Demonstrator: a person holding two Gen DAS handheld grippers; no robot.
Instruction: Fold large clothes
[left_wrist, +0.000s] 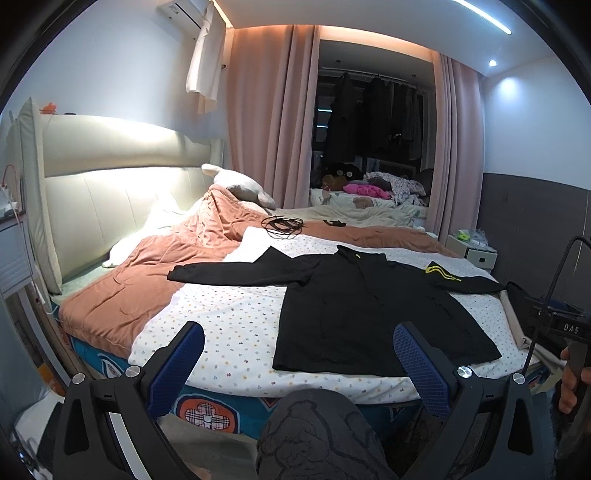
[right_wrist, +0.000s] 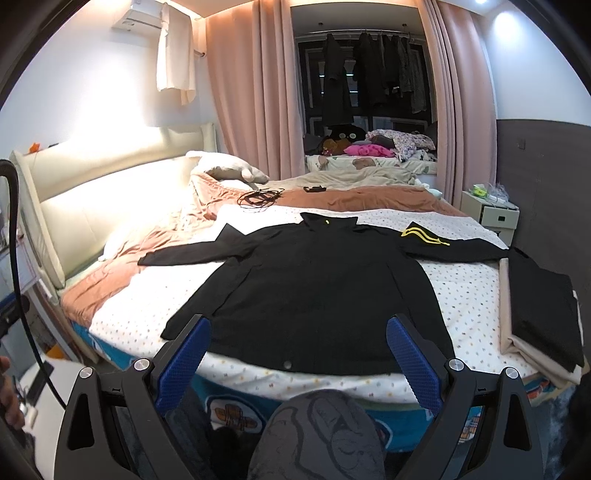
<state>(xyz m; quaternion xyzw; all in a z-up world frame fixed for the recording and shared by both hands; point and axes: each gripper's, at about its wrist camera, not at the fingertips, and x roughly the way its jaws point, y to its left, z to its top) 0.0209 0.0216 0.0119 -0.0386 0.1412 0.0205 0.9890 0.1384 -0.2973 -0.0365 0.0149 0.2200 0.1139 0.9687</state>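
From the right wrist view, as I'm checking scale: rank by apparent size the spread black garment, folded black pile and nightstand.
1. Spread black garment
2. Folded black pile
3. Nightstand, though it is farther away.

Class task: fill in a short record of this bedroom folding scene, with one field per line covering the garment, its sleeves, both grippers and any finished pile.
garment: black jacket, spread flat on the bed
sleeves: both stretched outward
left gripper: open, holding nothing
right gripper: open, holding nothing
pile: folded clothes at bed's right edge
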